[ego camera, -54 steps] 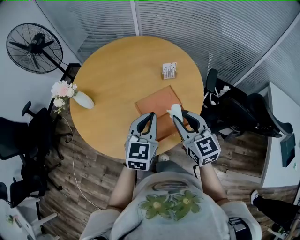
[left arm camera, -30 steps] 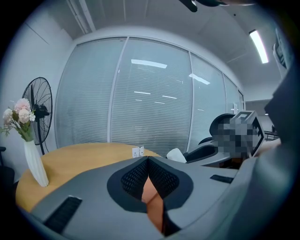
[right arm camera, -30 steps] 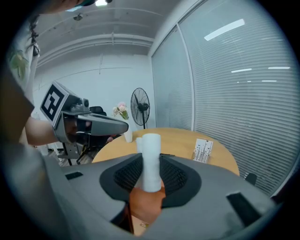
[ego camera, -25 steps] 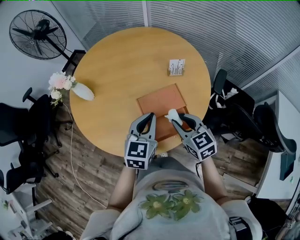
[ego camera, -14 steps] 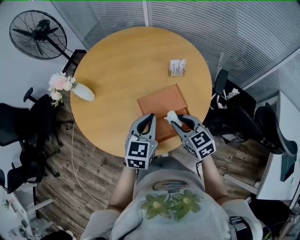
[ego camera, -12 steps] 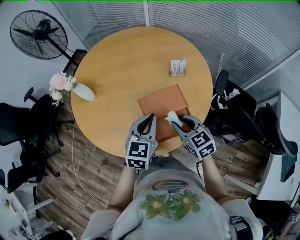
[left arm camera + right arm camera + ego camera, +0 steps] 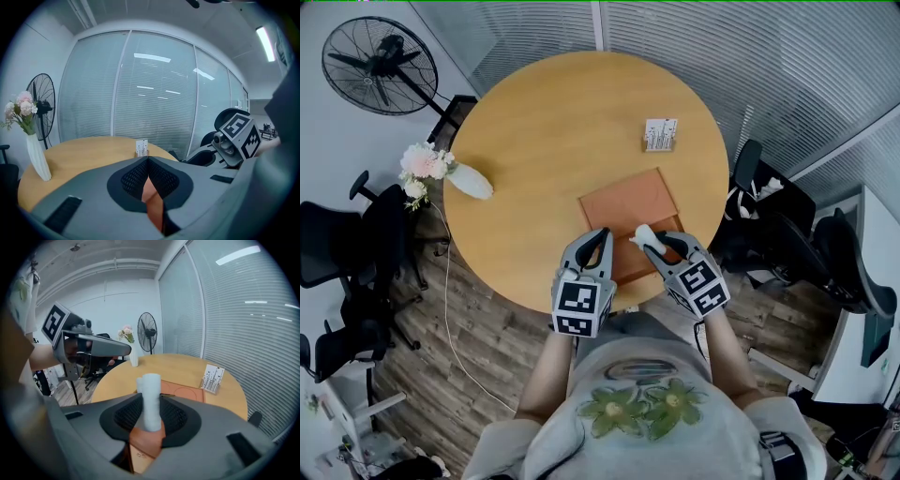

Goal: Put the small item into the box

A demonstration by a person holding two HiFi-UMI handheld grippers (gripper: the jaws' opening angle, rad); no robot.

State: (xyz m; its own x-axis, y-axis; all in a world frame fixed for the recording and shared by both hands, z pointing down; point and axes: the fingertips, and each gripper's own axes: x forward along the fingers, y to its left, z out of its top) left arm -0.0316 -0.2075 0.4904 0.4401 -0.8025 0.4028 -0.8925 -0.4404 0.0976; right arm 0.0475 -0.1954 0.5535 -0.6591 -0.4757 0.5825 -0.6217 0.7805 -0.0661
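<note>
right gripper [image 7: 151, 414]: jaws partly apart, clamped on the small white item [image 7: 151, 397], which stands upright between the pads with its top above them | item: held over the near end of the orange box [image 7: 628, 202] on the round table [image 7: 544, 141] | left gripper [image 7: 148, 164]: jaws together, empty, just left of the item

round table [image 7: 544, 141], orange box [image 7: 623, 202], card stand [image 7: 660, 134], vase [image 7: 472, 184]

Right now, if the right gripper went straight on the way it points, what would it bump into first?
Probably the brown box: the right gripper tilts down toward it, so the white item it holds would likely touch first.
</note>
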